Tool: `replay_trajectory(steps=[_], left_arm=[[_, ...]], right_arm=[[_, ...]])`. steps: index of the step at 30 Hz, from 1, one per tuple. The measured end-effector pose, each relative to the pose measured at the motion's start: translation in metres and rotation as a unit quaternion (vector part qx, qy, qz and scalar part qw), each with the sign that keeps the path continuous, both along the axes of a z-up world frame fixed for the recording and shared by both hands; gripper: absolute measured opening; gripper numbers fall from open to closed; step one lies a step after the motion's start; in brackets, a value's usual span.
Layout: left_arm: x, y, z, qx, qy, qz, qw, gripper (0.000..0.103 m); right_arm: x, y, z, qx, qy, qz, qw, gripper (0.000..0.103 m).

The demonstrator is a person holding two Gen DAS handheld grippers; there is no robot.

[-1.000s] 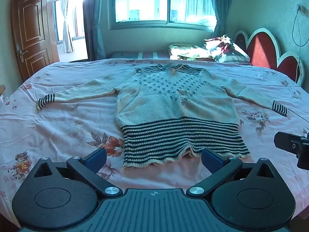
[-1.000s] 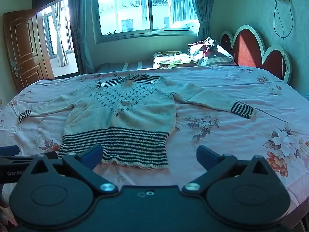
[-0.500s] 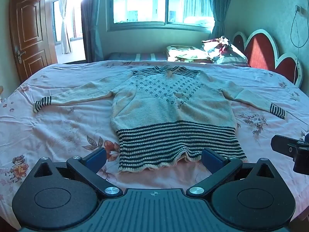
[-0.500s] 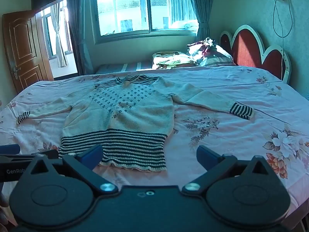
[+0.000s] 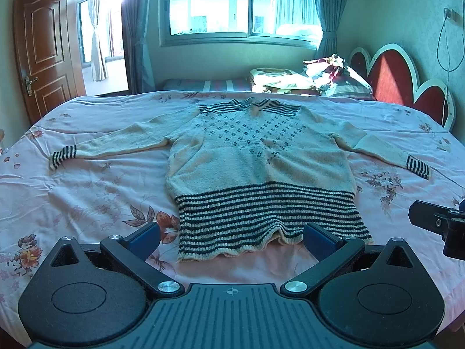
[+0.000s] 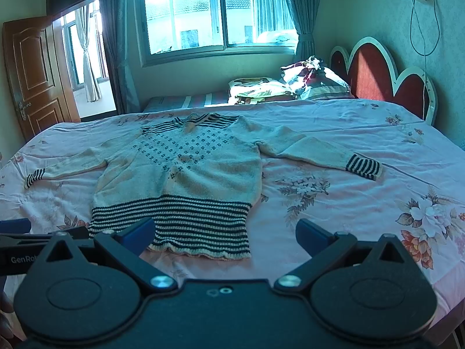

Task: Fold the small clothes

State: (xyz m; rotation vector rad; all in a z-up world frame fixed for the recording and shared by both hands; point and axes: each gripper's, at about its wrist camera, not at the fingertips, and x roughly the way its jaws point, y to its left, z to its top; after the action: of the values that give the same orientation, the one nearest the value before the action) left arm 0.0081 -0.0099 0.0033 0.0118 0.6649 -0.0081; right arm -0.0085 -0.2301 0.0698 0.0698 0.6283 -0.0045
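- The cream knitted sweater with navy stripes at hem, cuffs and collar [image 5: 258, 171] lies flat on the pink floral bedsheet [image 5: 87, 197], both sleeves spread out to the sides, no fold in it yet as far as I can tell.
- Left gripper [image 5: 231, 237] has its 2 blue-padded fingers spread wide and nothing between them. The wavy hem edge sits just ahead of it, roughly centred between the fingers.
- Right gripper [image 6: 225, 231] is the same deal: spread wide, empty. From this one the hem is ahead and to the left, with its right corner about mid-gap, and the right striped cuff [image 6: 363, 167] is well ahead and off to the right.
- My guess is the step in hand is lining up for the 1st grab, either the hem corners or a sleeve.
- To do it well, I'd pinch right at the ribbed band so both layers come up together, and lift evenly on both sides, otherwise a floppy knit like this sags in the middle and the fold goes crooked.
- Material looks thick, fuzzy and stretchy, with a small dotted pattern across the chest; the hem is scalloped and a bit curled.
- The sheet is thin and wrinkly, so it could easily get nipped along with the hem.
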Motion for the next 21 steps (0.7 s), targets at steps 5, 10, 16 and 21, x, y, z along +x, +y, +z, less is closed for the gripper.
replay_trajectory(steps=[5, 10, 16, 21], left_arm=[[0.0002, 0.0007, 0.0003, 0.0, -0.004, 0.004, 1.0, 0.103], [0.0002, 0.002, 0.0002, 0.0, -0.004, 0.005, 1.0, 0.103], [0.0, 0.0019, -0.0002, -0.001, -0.003, 0.005, 1.0, 0.103], [-0.0004, 0.0013, -0.0001, -0.002, -0.003, 0.004, 1.0, 0.103]], right_arm=[[0.0001, 0.0, 0.0003, 0.0, 0.0, 0.0, 1.0, 0.102], [0.0001, 0.0001, 0.0006, 0.001, 0.0, 0.001, 1.0, 0.102], [0.0005, -0.0003, 0.0029, 0.003, 0.0, 0.002, 1.0, 0.102], [0.0013, 0.0001, 0.0029, 0.003, 0.0, 0.0, 1.0, 0.102]])
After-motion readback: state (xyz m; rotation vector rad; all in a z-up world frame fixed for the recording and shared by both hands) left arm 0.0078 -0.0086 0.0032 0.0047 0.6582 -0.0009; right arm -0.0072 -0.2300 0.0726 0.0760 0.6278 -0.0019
